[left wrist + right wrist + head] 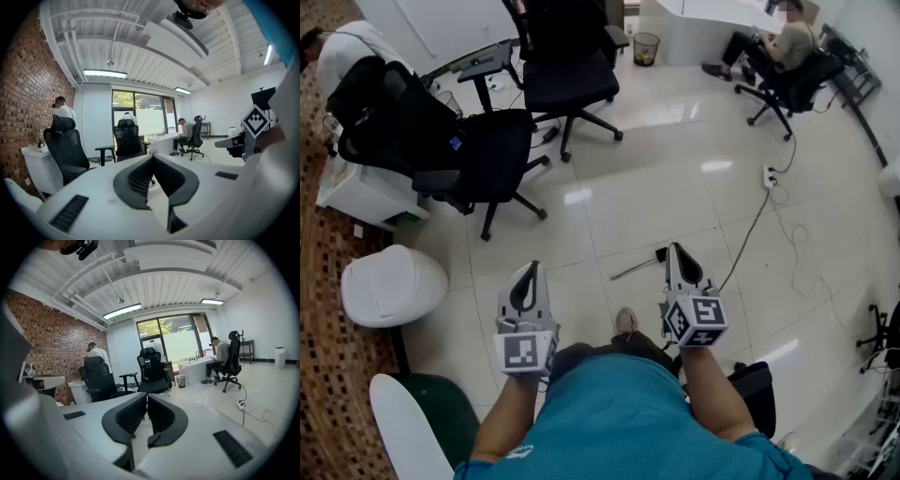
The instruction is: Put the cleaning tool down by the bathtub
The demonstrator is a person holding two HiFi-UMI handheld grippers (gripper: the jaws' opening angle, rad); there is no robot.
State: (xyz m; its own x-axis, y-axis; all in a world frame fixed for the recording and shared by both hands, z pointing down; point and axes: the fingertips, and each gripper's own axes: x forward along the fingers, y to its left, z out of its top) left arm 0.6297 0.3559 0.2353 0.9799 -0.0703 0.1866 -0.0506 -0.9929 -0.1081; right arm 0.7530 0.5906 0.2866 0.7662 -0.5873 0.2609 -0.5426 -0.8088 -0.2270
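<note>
White tiles are carrying a thin grey rod with a dark head, apparently the cleaning tool (635, 268), which is lying on the floor (675, 169) just ahead of the person's shoe (625, 322) and just beside the tip of the right gripper (677, 253). That gripper's jaws are standing a slim slit apart with nothing between them. The left gripper (531, 274) is hanging beside it, its jaws meeting at the tips, also empty. The bathtub (684, 37) is sitting well apart at the far end of the room, near a bin (646, 47) and a seated person (783, 42), so the tool is not yet where it belongs.

Judging from this, the pickup is the step in hand. The right jaws are needing to open wider, dip to the floor and close across the rod near its middle, so neither end swings. For the walk, 2 office chairs (572, 75) on the left and a power strip (769, 175) with trailing cable on the right are narrowing the route, so carrying the rod low and pointing ahead looks safest.
</note>
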